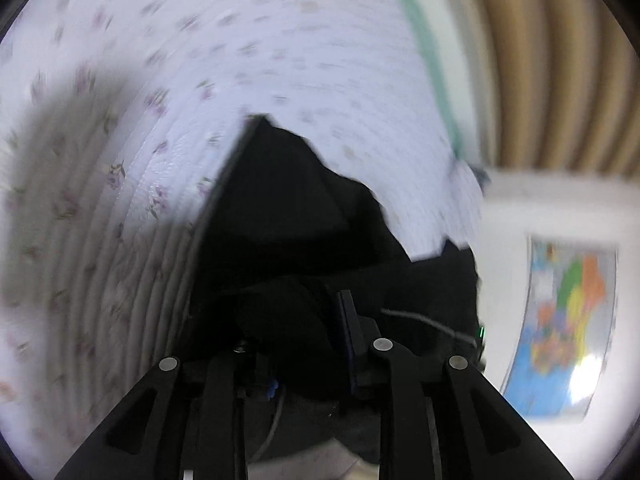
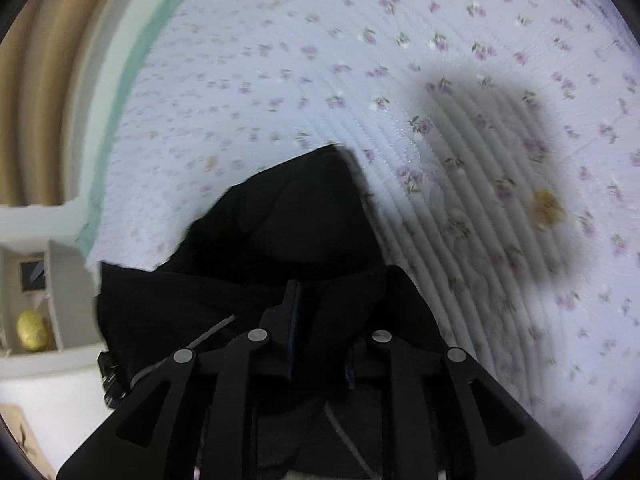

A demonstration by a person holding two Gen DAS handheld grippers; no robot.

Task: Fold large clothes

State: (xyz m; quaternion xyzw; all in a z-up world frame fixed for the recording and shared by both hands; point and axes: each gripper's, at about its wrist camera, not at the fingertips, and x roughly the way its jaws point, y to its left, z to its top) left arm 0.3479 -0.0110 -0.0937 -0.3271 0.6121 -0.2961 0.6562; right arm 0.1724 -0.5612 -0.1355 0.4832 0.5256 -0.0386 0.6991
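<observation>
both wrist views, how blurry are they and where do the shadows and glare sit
Left wrist view: strong motion smear across the floral bedspread and the wall map, which carries a white glare patch low on its right; a soft dark shadow lies at left. Right wrist view: sharper at right, where the flowers read clearly, smeared at left; a dark shadow lies on the bedspread's right part. In both, the black garment shows almost no detail.

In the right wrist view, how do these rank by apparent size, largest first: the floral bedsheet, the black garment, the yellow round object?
1. floral bedsheet, filling most of the view.
2. black garment, though it is nearest the camera, which enlarges it.
3. yellow round object, small, at the left edge.
</observation>
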